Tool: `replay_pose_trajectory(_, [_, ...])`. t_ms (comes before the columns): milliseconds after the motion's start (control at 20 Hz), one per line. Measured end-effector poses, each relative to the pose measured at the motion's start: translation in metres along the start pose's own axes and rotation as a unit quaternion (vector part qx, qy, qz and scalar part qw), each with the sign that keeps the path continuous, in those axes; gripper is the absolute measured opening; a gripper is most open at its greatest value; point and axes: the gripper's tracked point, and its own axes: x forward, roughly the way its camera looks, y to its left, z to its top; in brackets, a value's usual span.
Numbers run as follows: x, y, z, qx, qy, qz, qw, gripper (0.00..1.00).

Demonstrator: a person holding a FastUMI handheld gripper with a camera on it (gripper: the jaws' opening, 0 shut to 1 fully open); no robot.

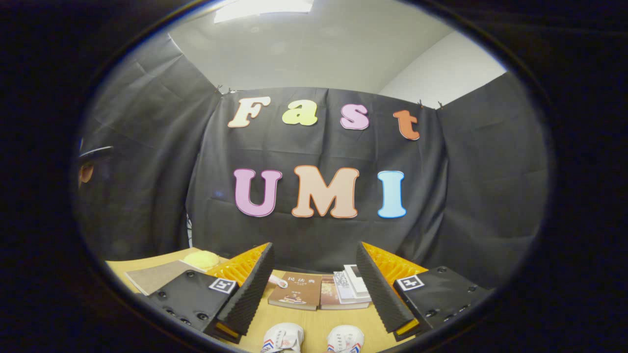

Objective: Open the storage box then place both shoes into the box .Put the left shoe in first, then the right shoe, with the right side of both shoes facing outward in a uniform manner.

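Note:
Two white shoes with red and blue stripes lie on the wooden table, the left-hand one (283, 338) and the right-hand one (346, 339) side by side, low between my fingers. My gripper (314, 284) is open, raised above the table, its fingers (245, 299) spread wide with nothing between them. The shoes sit just under and ahead of the fingertips, untouched.
Beyond the shoes a brown book (297, 290) and a stack of books and white booklets (348, 291) lie on the table (309, 321). A small white roll (278, 281) lies by the brown book. A grey mat (154, 277) and a yellow round thing (201, 259) sit at far left.

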Motion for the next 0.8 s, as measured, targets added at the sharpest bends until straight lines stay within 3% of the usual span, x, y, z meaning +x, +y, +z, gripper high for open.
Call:
replay_pose_trajectory(500, [-0.008,0.024,-0.034,0.086,0.030,0.061,0.994,1.00])
replay_pose_trajectory(800, [-0.018,0.048,-0.072,0.205,0.084,0.097,0.970,1.00])
